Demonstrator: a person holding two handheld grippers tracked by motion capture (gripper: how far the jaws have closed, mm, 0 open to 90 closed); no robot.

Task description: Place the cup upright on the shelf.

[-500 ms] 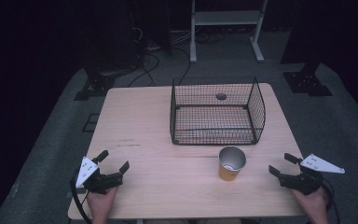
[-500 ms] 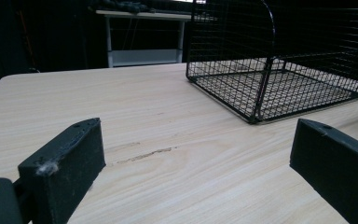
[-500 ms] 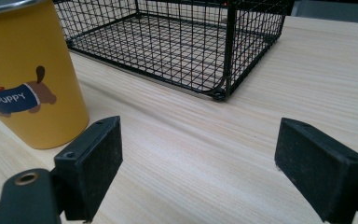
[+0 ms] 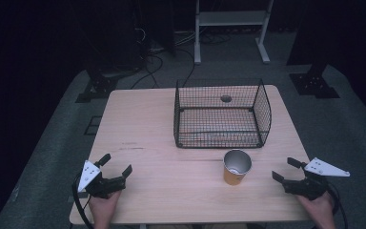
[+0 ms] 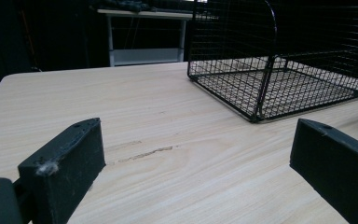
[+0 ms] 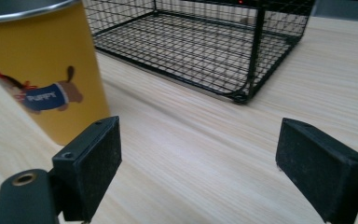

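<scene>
A yellow cup with a metal rim stands upright on the wooden table, just in front of a black wire basket. The cup carries a cartoon dog print and sits close to my right gripper's left jaw. My right gripper rests open near the table's right front edge, to the right of the cup. My left gripper is open at the front left corner, with nothing between its jaws. The basket lies ahead and to the right in the left gripper view, and the same basket stands behind the cup.
A small dark round thing shows at the back of the basket. Beyond the table stand a white metal frame, black stand feet and cables on the grey floor.
</scene>
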